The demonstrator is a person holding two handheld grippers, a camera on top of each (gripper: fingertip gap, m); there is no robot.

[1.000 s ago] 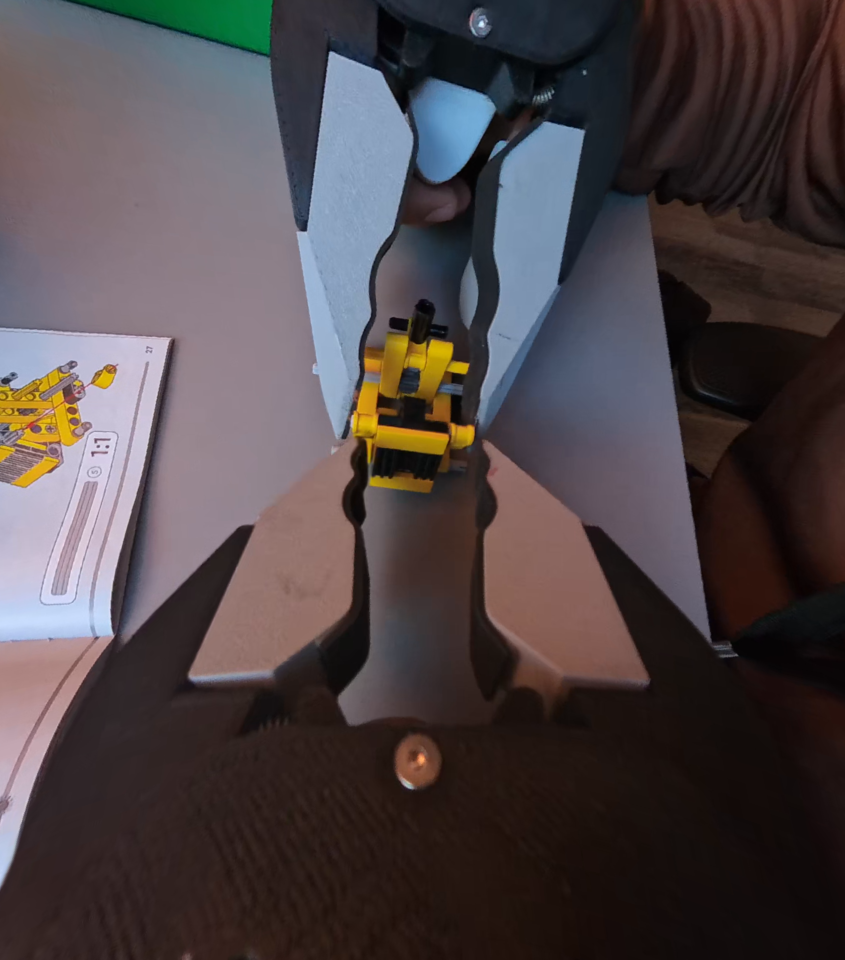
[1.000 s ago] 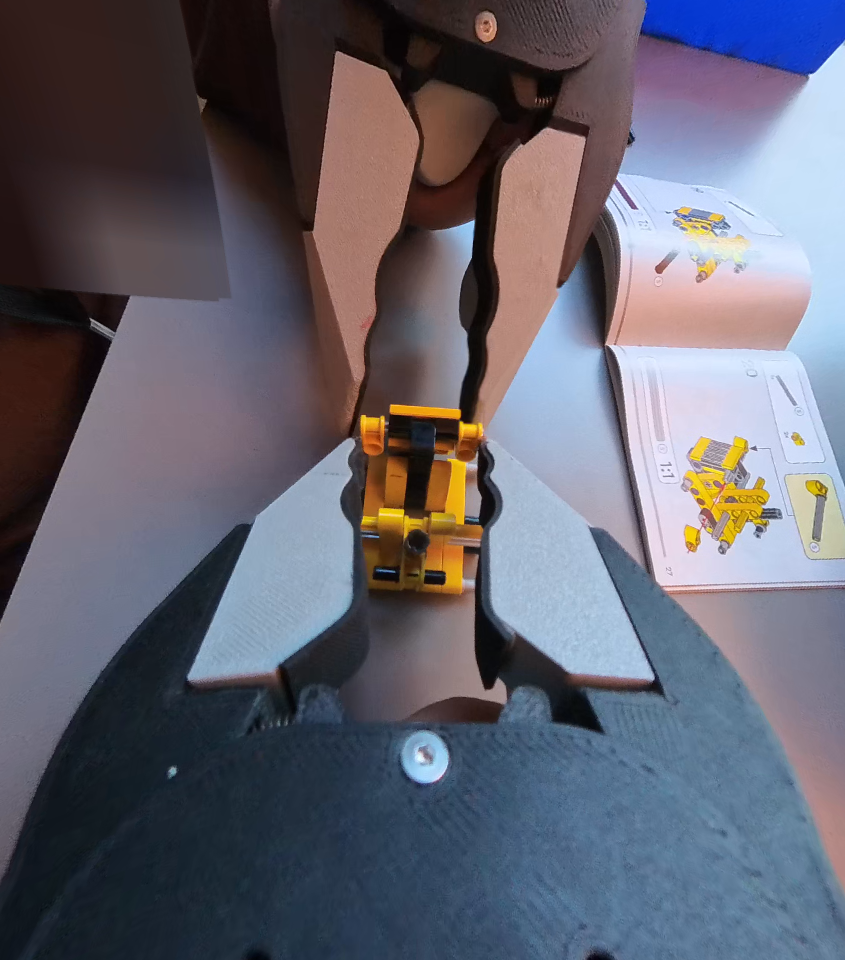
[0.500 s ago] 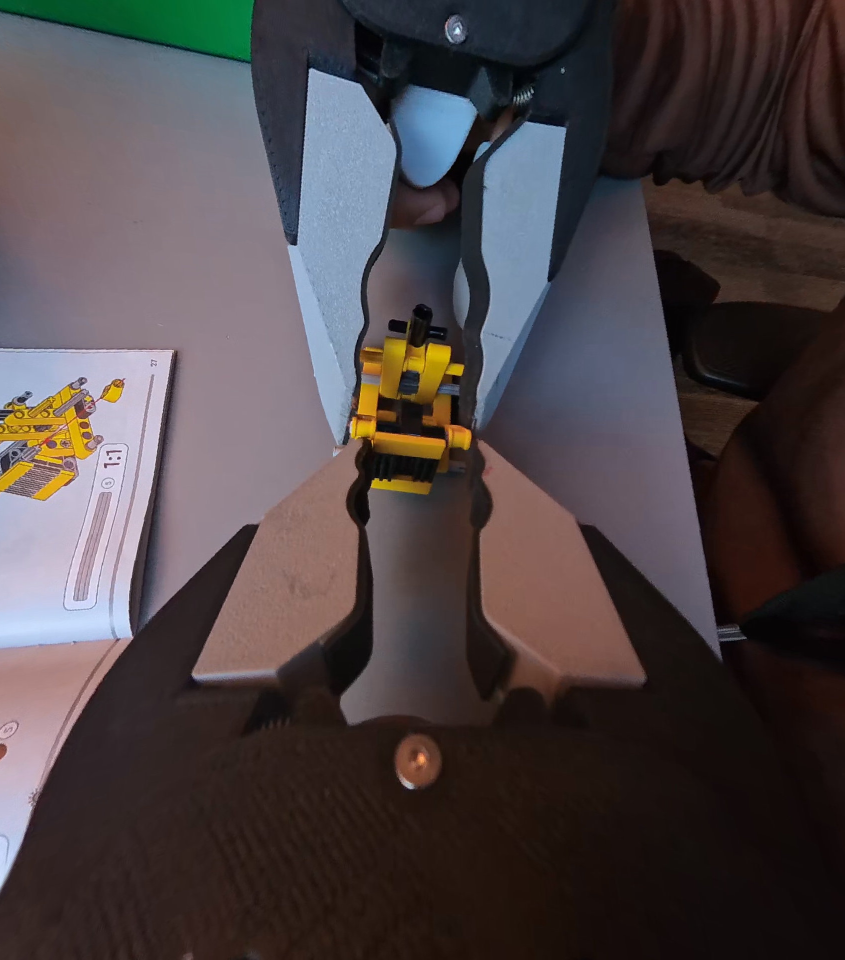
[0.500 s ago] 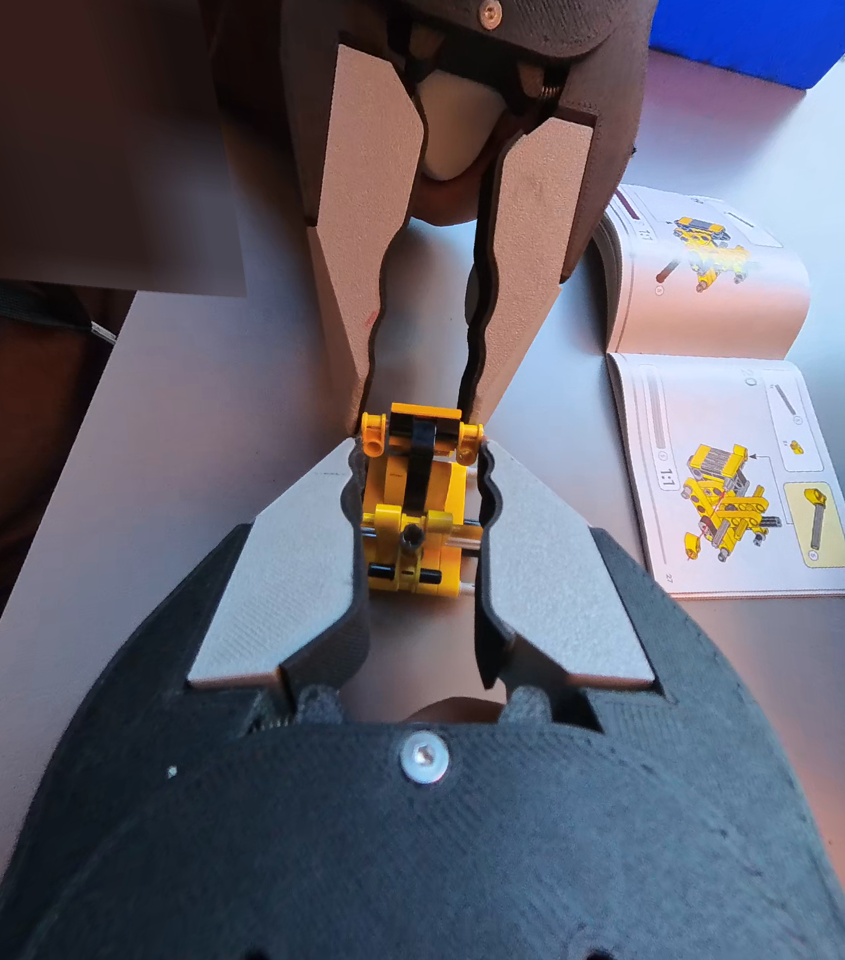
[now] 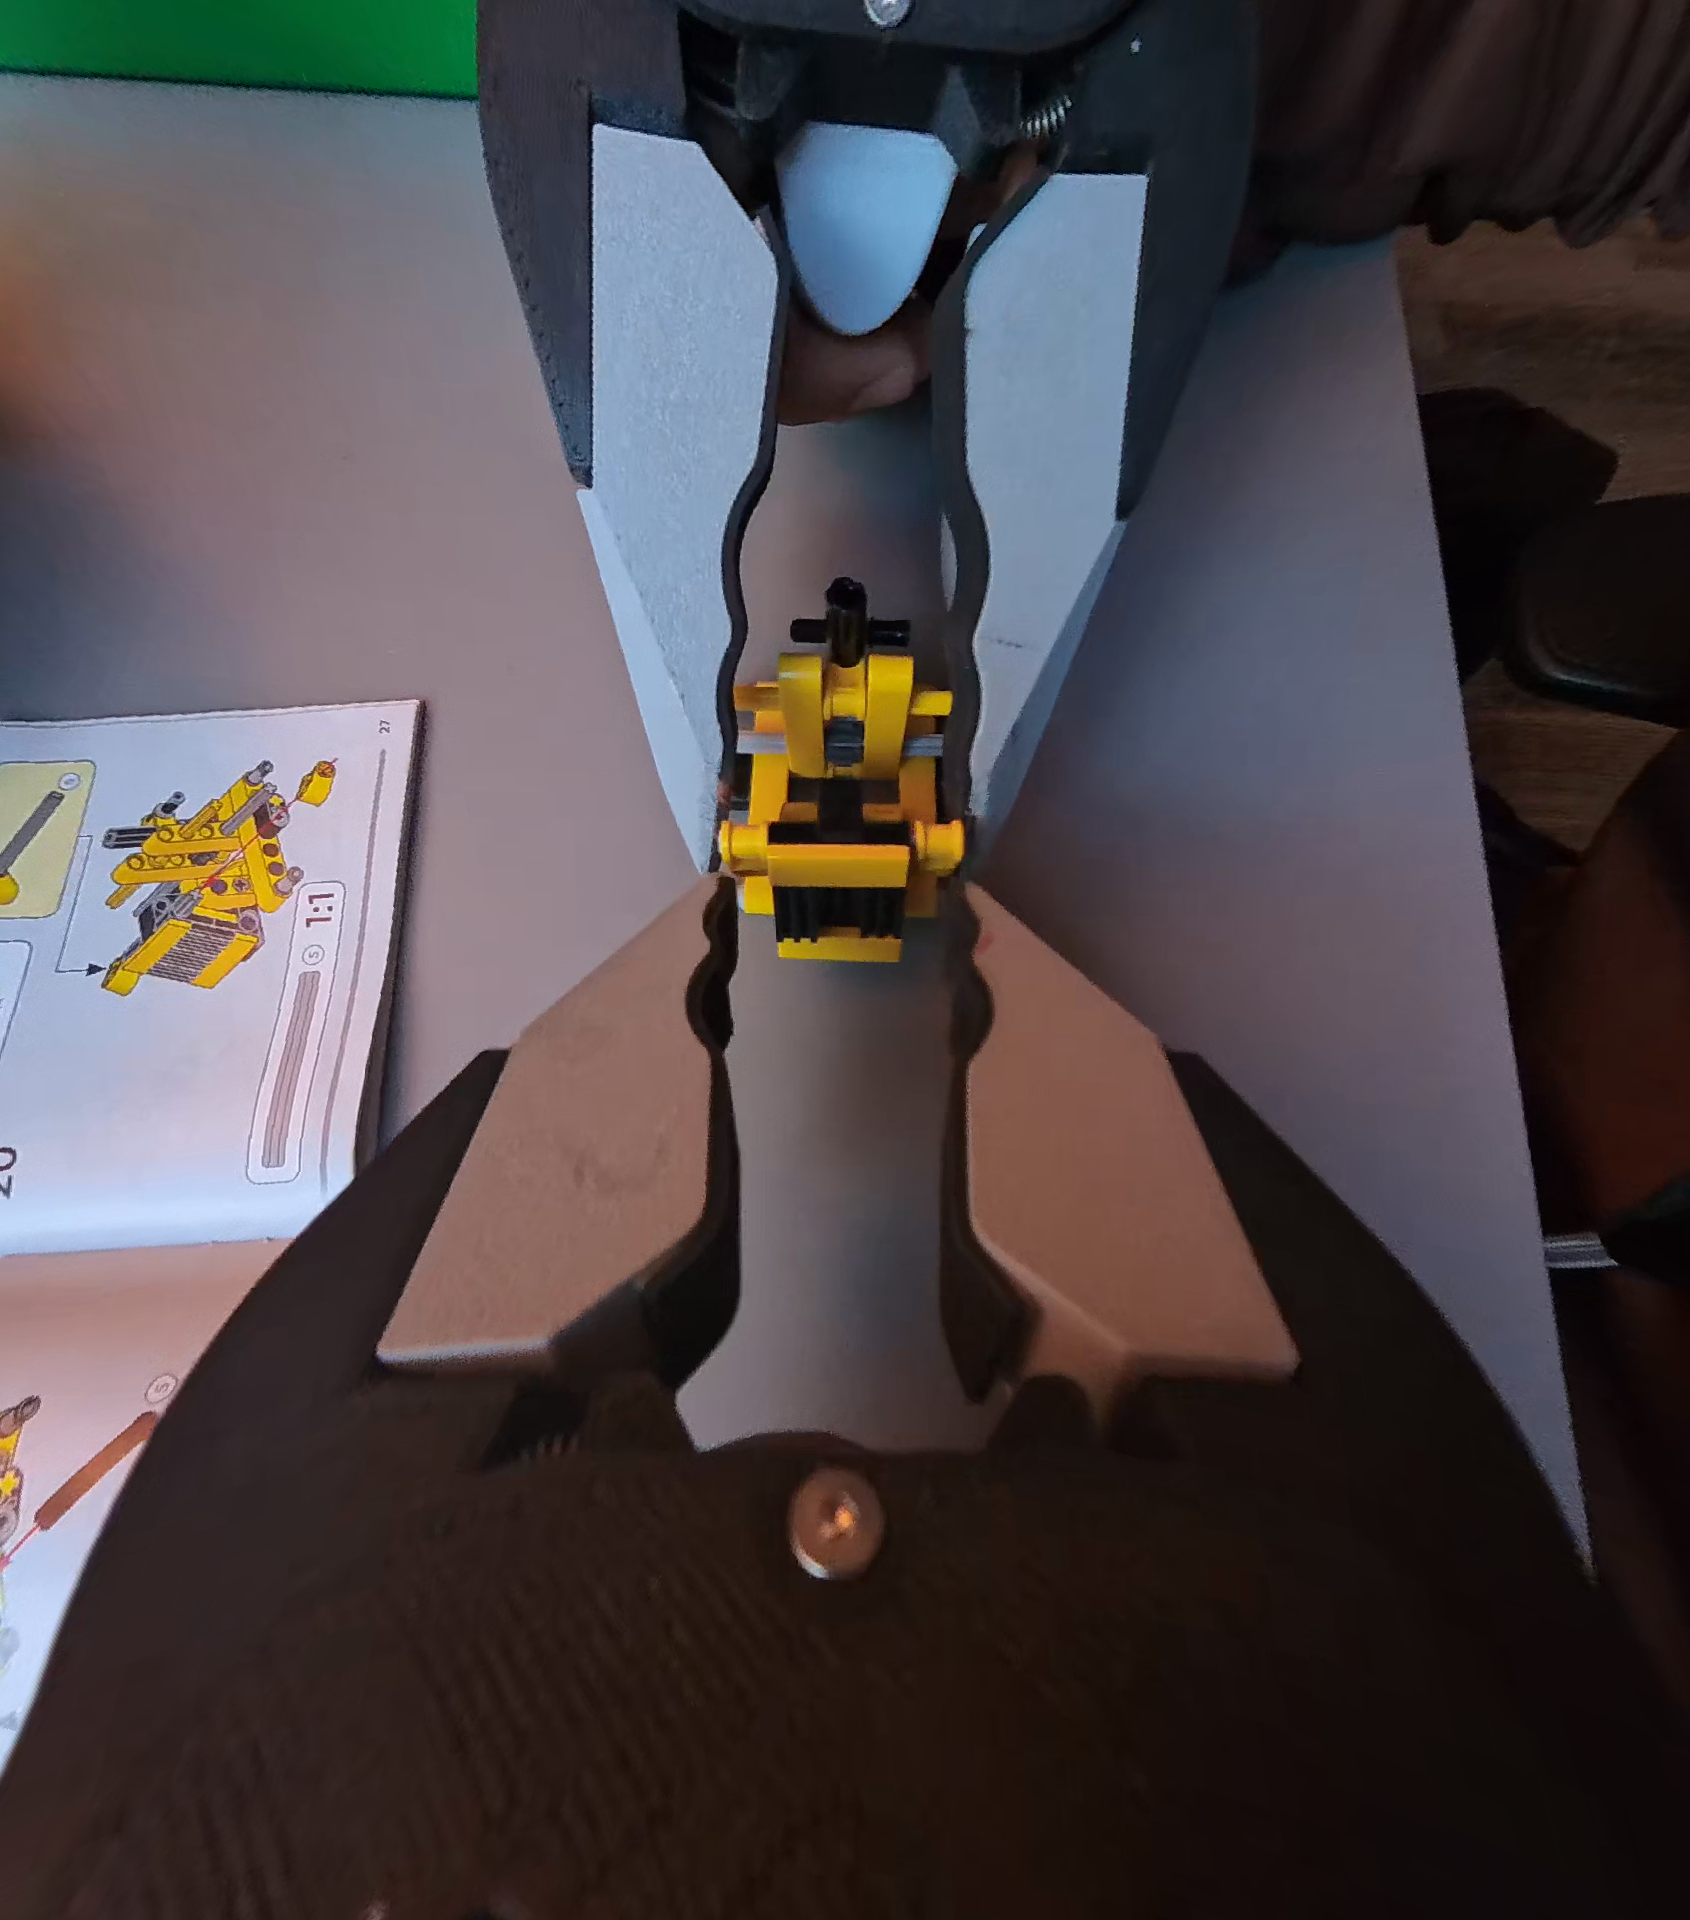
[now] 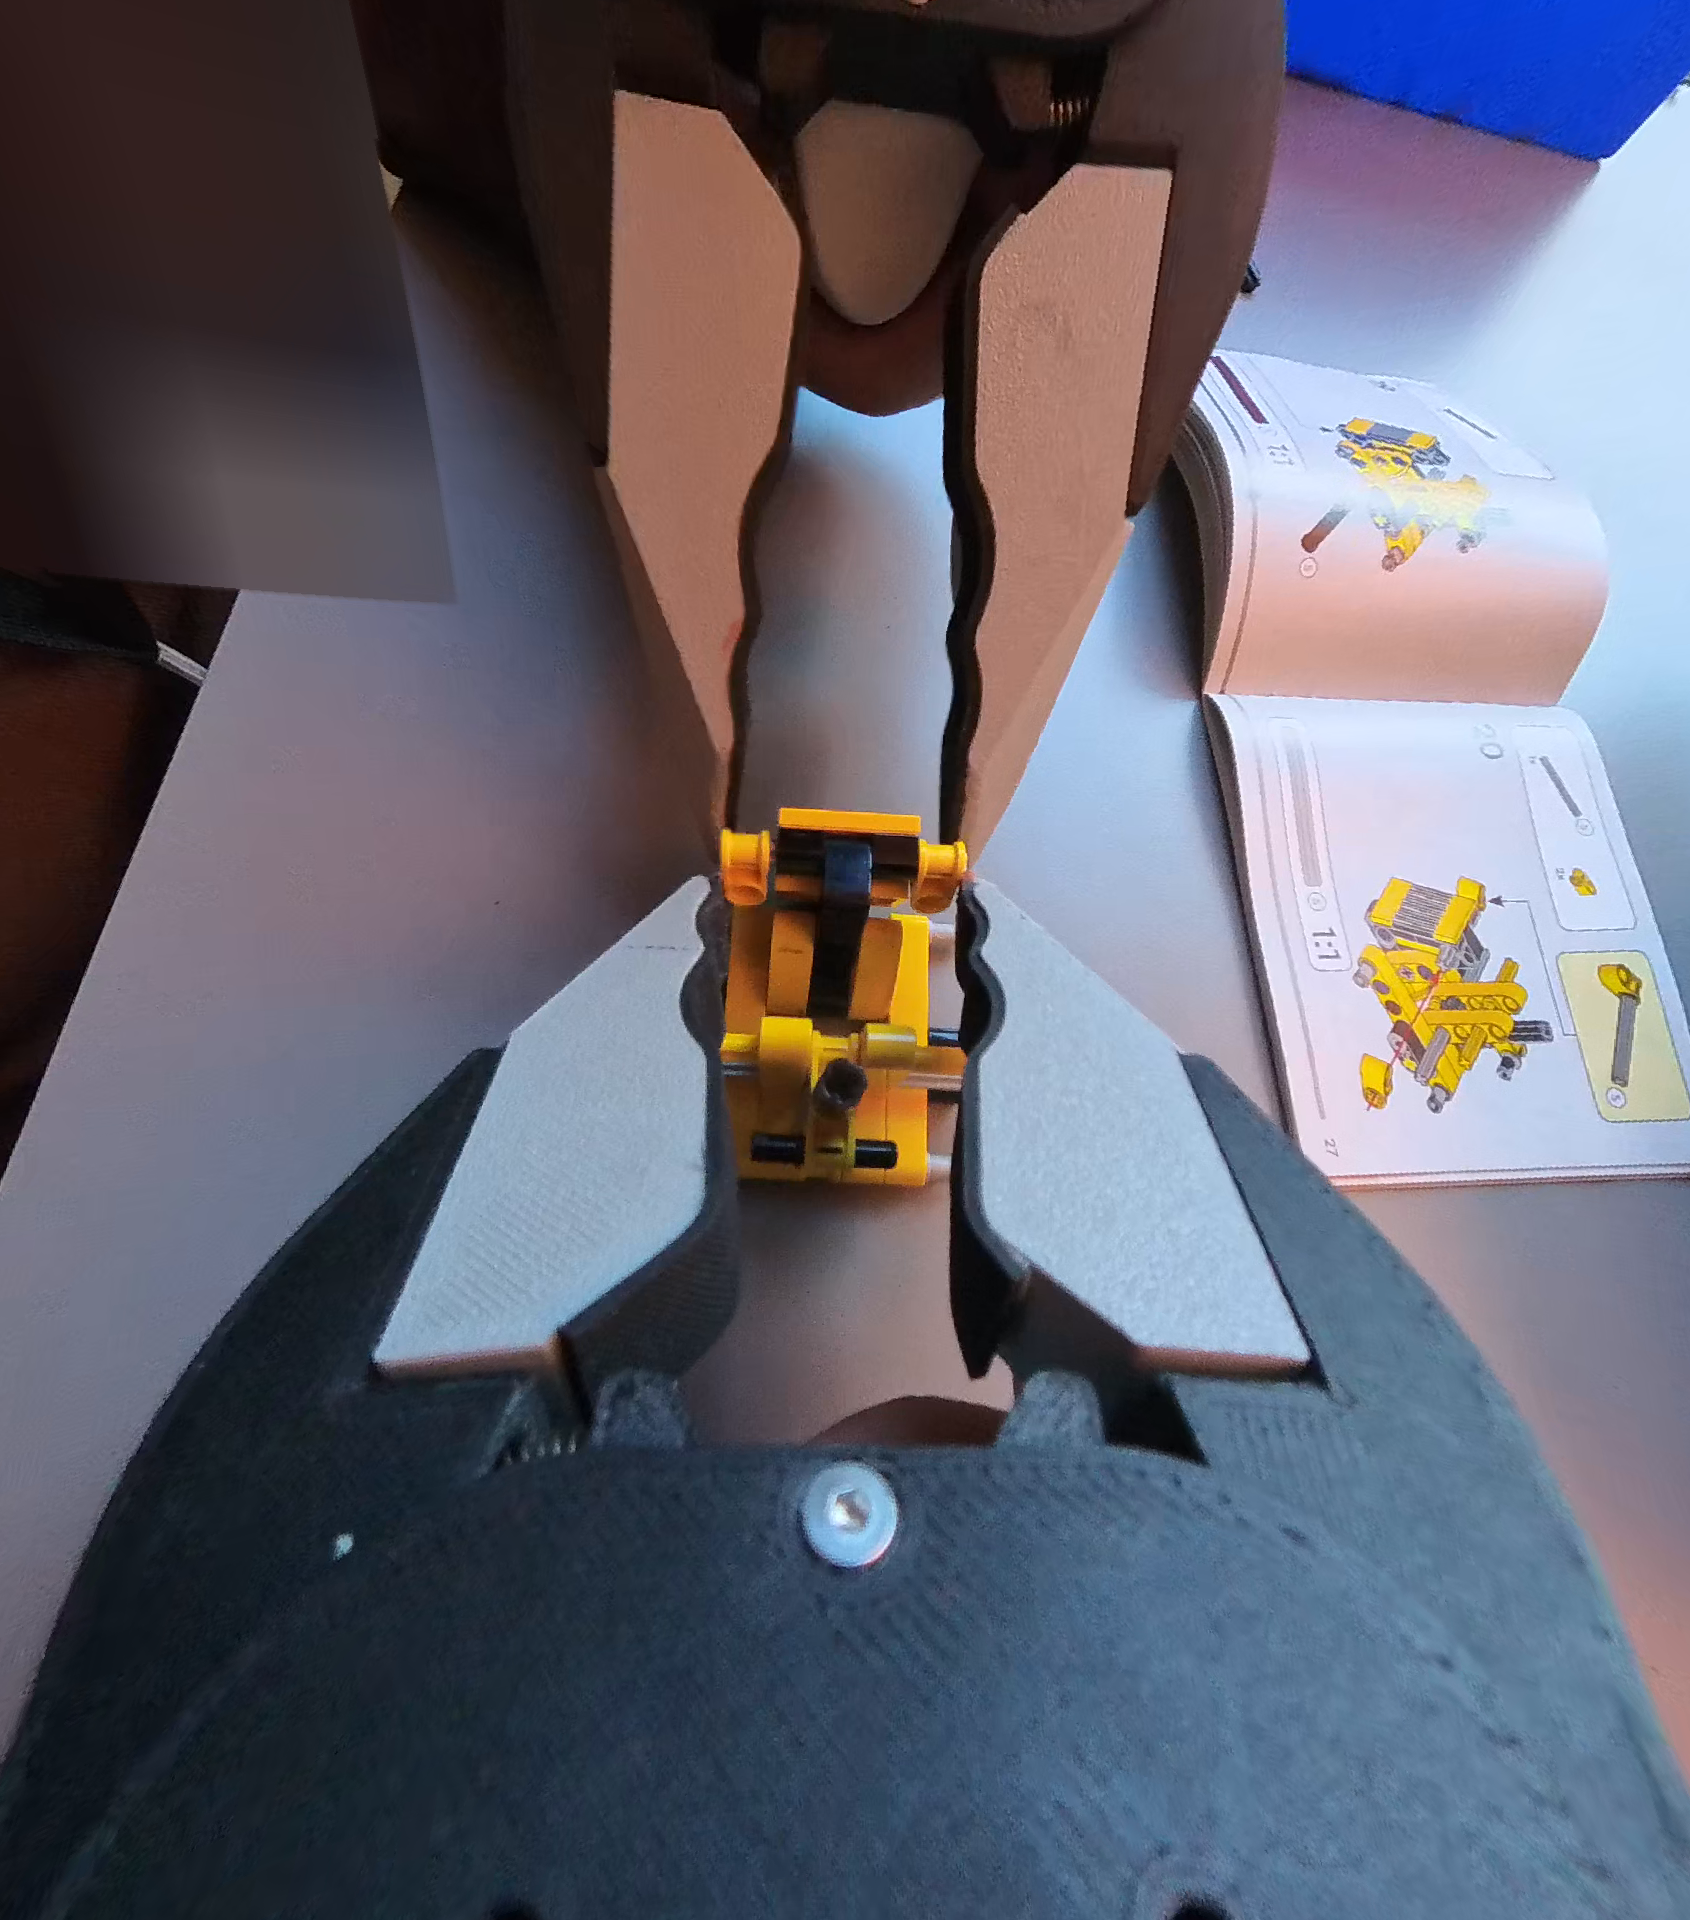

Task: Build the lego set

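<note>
A small yellow and black lego model (image 5: 841,810) hangs between my two grippers, which face each other tip to tip above the grey table (image 5: 301,468). My left gripper (image 5: 841,904) is closed to the model's width at its grille end, its tips against the yellow cross pins. My right gripper (image 6: 839,925) is shut on the model's (image 6: 820,1039) sides, where the axle ends meet its fingers. The right gripper (image 5: 843,831) comes in from the top of the left wrist view, and the left gripper (image 6: 843,836) from the top of the right wrist view.
An open instruction booklet (image 5: 176,966) lies on the table beside the grippers, also in the right wrist view (image 6: 1464,935). A green thing (image 5: 176,42) and a blue box (image 6: 1506,62) stand at the far edges. A person's sleeve (image 5: 1547,104) and the table edge (image 5: 1443,727) are close. The tips of both grippers are at nearly the same place.
Both grippers stay closed on the model. The pair has shifted slightly over the table, so more of the booklet shows in the left wrist view.
</note>
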